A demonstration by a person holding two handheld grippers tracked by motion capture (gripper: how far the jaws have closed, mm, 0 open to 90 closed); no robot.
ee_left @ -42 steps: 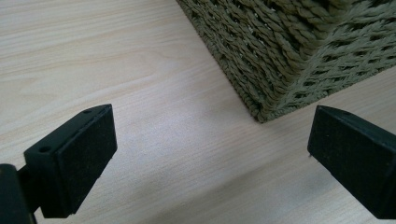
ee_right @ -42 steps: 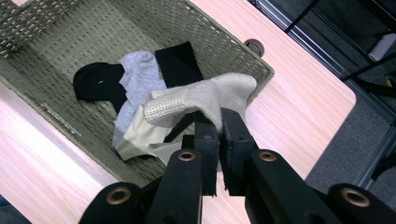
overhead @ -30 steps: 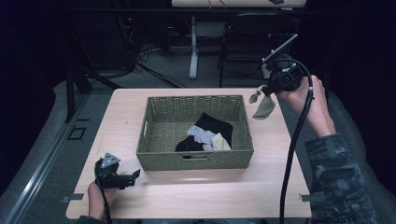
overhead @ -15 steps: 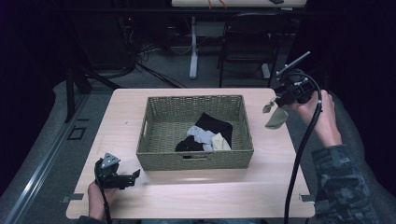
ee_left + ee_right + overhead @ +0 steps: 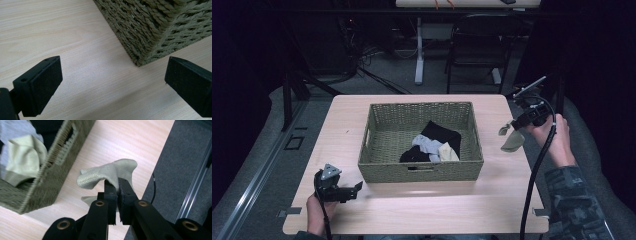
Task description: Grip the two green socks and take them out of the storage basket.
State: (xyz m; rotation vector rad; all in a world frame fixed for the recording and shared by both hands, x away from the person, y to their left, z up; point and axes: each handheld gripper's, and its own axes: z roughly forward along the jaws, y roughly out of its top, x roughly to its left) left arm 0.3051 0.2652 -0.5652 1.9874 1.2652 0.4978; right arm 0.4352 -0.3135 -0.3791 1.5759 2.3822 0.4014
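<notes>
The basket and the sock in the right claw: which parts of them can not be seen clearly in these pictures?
- Basket, high view: the clothes overlap, so their number and kind cannot be told.
- Basket, left gripper view: the top edge cuts it off at one corner.
- Sock, right gripper view: the right claw covers its pinched part.
- Sock, high view: too small to show its weave.

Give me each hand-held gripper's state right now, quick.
Left hand-held gripper: open, holding nothing, beside the basket.
Right hand-held gripper: closed on a beige sock over the table.
</notes>
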